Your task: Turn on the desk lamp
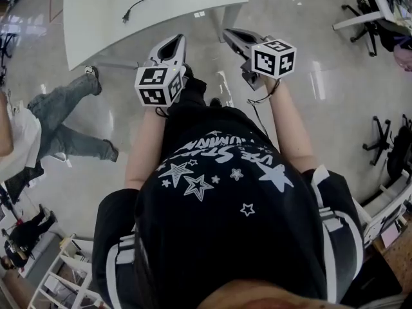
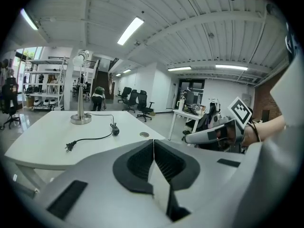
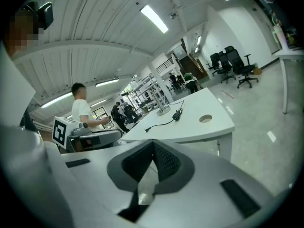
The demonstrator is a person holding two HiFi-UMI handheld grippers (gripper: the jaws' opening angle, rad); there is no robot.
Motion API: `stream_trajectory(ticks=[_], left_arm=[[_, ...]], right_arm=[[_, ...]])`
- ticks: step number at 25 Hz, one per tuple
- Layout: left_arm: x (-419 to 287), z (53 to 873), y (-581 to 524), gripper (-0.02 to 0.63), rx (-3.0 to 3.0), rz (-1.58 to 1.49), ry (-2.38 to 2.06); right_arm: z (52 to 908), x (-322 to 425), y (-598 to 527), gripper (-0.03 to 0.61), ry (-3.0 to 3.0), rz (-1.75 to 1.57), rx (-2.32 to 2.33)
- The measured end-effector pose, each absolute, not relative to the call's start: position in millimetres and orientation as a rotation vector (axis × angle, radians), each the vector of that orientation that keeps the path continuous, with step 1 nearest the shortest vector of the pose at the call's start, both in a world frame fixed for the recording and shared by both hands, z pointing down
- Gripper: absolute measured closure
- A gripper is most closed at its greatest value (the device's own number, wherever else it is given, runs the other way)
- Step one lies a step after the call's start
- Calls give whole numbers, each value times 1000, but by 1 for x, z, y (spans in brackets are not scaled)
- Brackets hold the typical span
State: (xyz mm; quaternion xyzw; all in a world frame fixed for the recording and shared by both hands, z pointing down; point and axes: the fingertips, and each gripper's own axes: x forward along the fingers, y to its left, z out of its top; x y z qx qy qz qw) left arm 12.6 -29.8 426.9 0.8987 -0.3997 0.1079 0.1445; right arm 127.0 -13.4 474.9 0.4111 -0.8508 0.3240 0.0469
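Two tongs held out ahead, both pressed together on nothing, short of the desk.

My left gripper (image 1: 172, 42) and right gripper (image 1: 233, 35) hang side by side, apart from each other, over shiny floor (image 1: 309, 76), with the near edge of the white desk (image 1: 96, 24) ahead of their tips. On the desktop lie a loose black cable (image 2: 90, 137) with its plug, and a round hole (image 2: 144, 134). The desk lamp (image 2: 81, 94) stands upright toward the far side, well away. A person in jeans (image 1: 64, 118) stands off to my left; office chairs (image 2: 137, 103) and another desk (image 2: 190, 115) sit farther back.
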Motion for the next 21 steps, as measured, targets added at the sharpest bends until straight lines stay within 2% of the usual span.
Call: stream_trajectory(ticks=[13,21], left_arm=[[-4,416,9,598,2613,274,-1186],[-44,412,12,598,2597,241,-1205]], right_arm=[[464,116,28,574,-2632,868,1279],[471,70,26,574,-2624,871,1251]])
